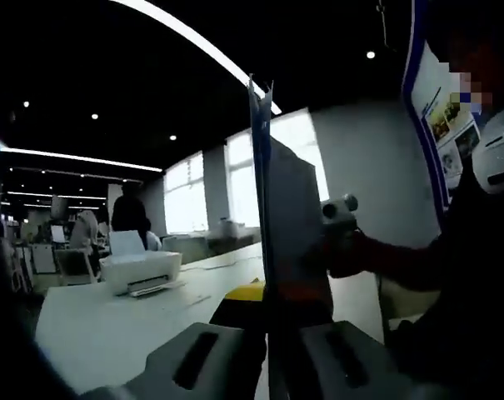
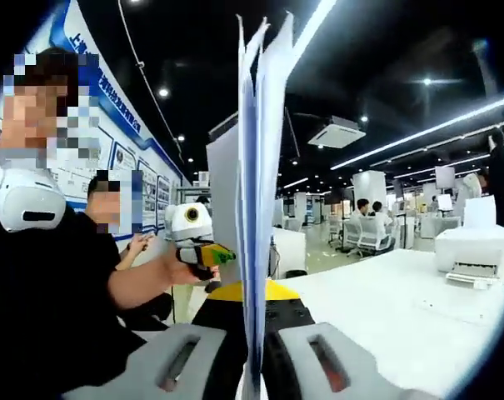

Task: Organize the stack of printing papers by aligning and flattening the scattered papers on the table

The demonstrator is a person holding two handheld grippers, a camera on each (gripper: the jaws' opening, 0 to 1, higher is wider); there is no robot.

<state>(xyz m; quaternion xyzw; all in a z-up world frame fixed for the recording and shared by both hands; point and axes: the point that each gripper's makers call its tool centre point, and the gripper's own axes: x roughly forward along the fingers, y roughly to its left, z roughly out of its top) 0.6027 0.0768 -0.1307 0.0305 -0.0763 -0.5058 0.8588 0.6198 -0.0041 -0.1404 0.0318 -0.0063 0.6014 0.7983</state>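
A stack of white printing papers (image 1: 283,208) stands upright and edge-on between the jaws of my left gripper (image 1: 272,337), which is shut on its near edge. At the stack's far side a hand holds the right gripper (image 1: 339,212). In the right gripper view the same paper stack (image 2: 256,158) rises edge-on, its top sheets fanned slightly apart. My right gripper (image 2: 256,342) is shut on it. Beyond the sheets the left gripper (image 2: 195,237) is held by a hand. The stack is lifted above the white table (image 2: 385,308).
A white printer (image 1: 141,271) (image 2: 475,250) sits on the table (image 1: 93,321) with a loose sheet beside it. A yellow and black object (image 1: 245,293) (image 2: 235,293) lies under the stack. A person in dark sleeves (image 2: 60,292) is close; others sit behind.
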